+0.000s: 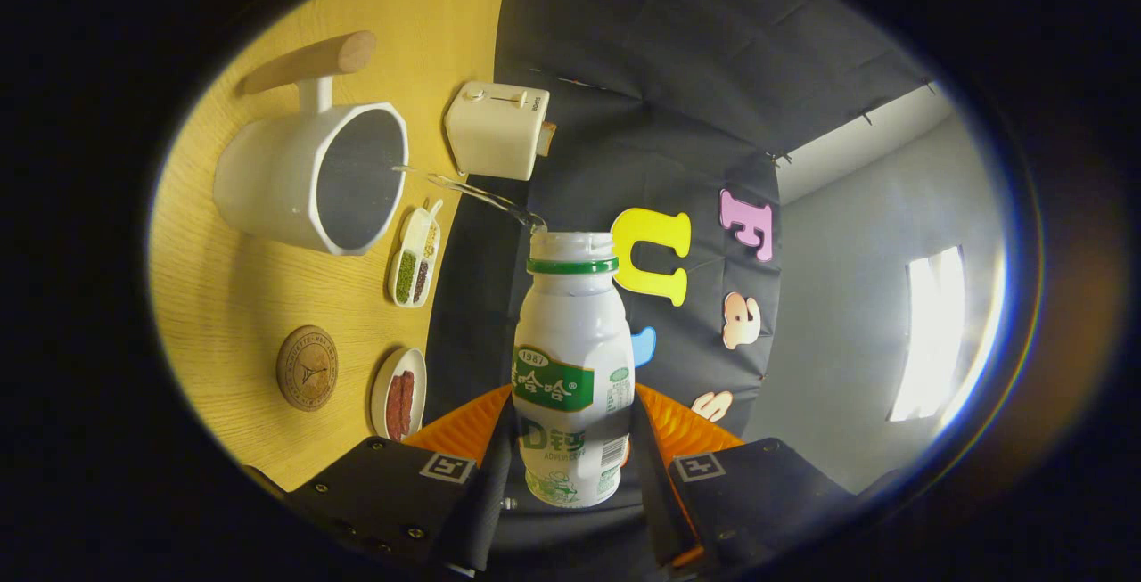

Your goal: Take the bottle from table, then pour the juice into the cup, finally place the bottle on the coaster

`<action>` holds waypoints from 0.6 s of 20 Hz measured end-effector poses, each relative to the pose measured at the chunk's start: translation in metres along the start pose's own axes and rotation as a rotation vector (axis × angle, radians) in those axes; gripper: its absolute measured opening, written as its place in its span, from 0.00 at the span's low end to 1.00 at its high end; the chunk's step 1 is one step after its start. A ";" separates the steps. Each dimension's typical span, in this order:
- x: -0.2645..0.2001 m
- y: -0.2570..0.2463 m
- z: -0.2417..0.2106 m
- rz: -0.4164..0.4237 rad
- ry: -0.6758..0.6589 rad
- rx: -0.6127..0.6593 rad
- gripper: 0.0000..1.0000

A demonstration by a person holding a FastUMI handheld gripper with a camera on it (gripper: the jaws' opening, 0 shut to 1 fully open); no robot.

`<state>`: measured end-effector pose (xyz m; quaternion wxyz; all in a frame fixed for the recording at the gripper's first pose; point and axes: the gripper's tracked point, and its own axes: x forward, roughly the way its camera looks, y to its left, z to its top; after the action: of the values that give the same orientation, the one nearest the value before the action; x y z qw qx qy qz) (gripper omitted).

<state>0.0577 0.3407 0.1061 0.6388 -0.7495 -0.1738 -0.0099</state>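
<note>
Two fingers of the gripper (570,466) were clamped on the bottle (570,368), pressed to its lower body from either side. The bottle was tipped w/ its open mouth aimed at approx. 10 o'clock, and a thin stream (463,190) was seen running to the rim of the white cup (312,176) on the tabletop (232,297). The round coaster (307,367) was seen at 6 o'clock of the cup, apart from it. A white toaster (495,130) lay at 3 o'clock of the cup.

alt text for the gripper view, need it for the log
The gripper is shut on a white bottle, tipped so a thin stream of liquid arcs into a white cup on the wooden table; a round coaster lies nearby.
</note>
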 end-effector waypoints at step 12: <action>0.000 -0.001 -0.001 -0.001 0.002 -0.030 0.66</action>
<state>0.0580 0.3397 0.1068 0.6277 -0.7588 -0.1732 -0.0137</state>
